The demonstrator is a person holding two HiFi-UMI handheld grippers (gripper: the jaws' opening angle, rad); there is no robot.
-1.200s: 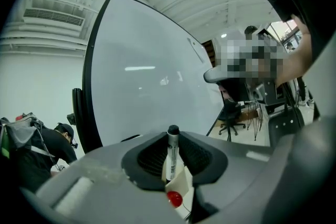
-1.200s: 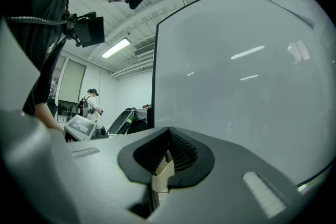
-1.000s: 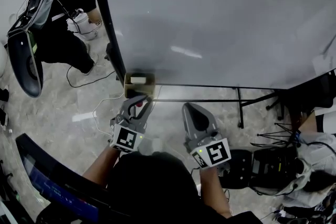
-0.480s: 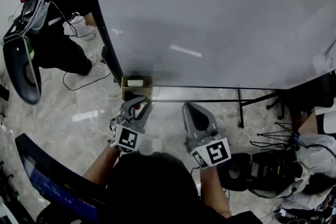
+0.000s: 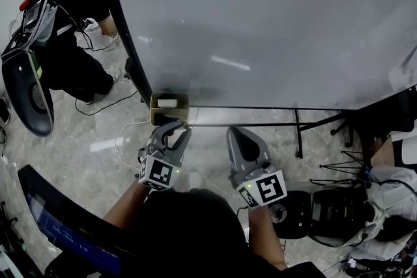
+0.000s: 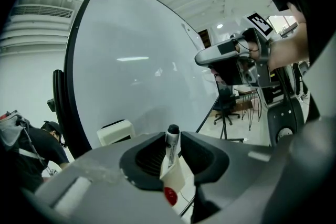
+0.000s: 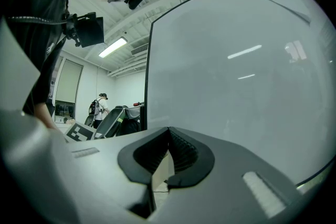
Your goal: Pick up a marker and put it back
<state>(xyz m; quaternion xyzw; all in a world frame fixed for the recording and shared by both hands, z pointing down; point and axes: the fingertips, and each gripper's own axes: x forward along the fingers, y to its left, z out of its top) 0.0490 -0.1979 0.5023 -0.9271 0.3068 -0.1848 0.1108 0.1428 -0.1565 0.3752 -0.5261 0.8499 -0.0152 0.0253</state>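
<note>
From the head view, my left gripper (image 5: 174, 129) and right gripper (image 5: 235, 134) both reach toward the lower edge of a whiteboard (image 5: 273, 23). The left one sits just below a small box (image 5: 169, 109) at the board's lower left corner. The right one is off to the side, clear of the box. My left jaws stand spread, but from up here I cannot make out what is between them. A person (image 5: 68, 29) crouches on the floor (image 5: 111, 140) beyond the board's left edge.

In the left gripper view, a marker (image 6: 169, 147) stands upright between my jaws, its dark cap up and level with the jaw tips. These jaws have just been opening. The pads sit close on either side of the barrel but look released, not clamped on it. The box shows a little to the left of the jaws, against the board. My right gripper shows at the upper right.

In the right gripper view, my jaws are clenched together with nothing between them. They face the whiteboard, which fills most of the picture.
</note>
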